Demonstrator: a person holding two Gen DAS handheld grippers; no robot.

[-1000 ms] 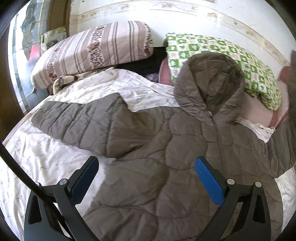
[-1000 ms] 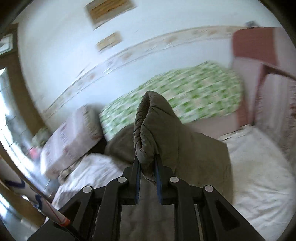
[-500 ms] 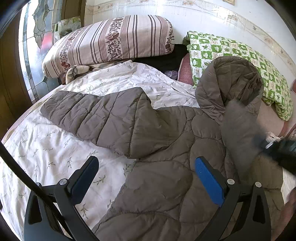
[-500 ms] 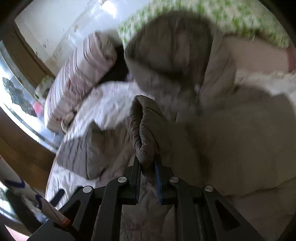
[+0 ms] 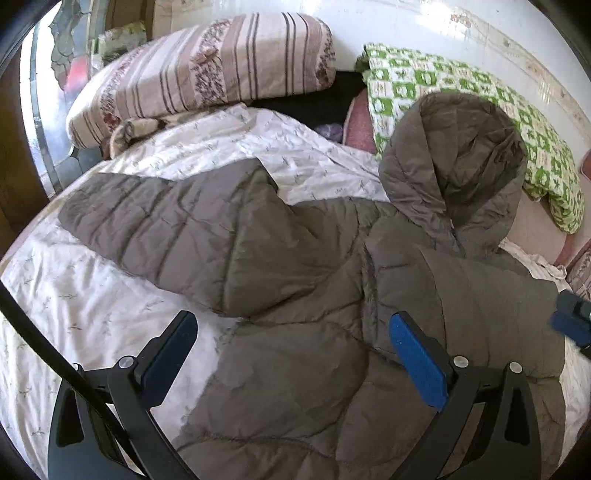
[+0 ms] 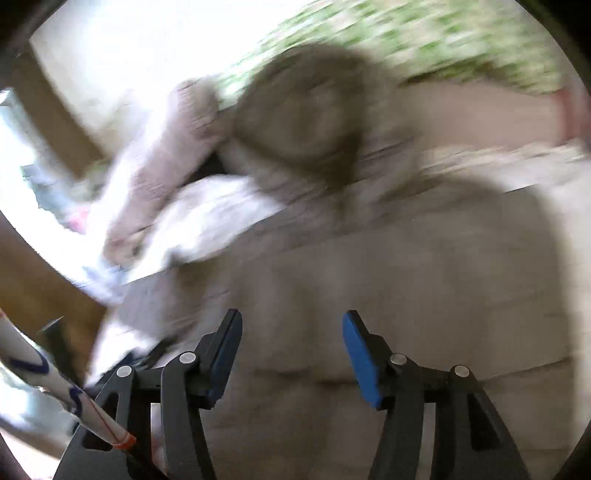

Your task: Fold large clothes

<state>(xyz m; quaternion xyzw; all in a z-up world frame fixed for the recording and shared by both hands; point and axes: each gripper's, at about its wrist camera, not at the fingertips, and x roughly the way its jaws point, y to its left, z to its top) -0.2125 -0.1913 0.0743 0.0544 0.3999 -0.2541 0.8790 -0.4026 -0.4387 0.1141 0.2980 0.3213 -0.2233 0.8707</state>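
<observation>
Lying on the bed: a brown quilted hooded jacket [image 5: 303,295] is spread on the white floral bedspread [image 5: 74,306], front side up.
Hood: the hood [image 5: 454,166] points toward the pillows and rests partly on the green checked pillow [image 5: 480,99].
Left sleeve area: one sleeve [image 5: 159,221] stretches out flat to the left over the bedspread.
Right sleeve area: the other sleeve [image 5: 491,306] is folded across the chest of the jacket, below the hood.
Left gripper: the left gripper [image 5: 291,354] hovers above the lower body of the jacket; its two blue-padded fingers [image 5: 417,362] stand wide apart and hold nothing.
Right gripper: the right gripper [image 6: 291,354] is over the jacket [image 6: 369,295] too; its fingers [image 6: 360,358] are spread and nothing is between them. In the left wrist view a blurred blue part [image 5: 570,317] shows at the right edge, next to the folded sleeve; it seems to belong to this gripper.
Right wrist view: strongly blurred, so only the hood [image 6: 306,110] and the brown body of the jacket are recognisable.
Background: a striped pillow [image 5: 207,70] lies at the head of the bed, left of the green one, with a dark gap between them.
Wall: a white wall [image 5: 461,33] with a pale border runs behind the pillows.
</observation>
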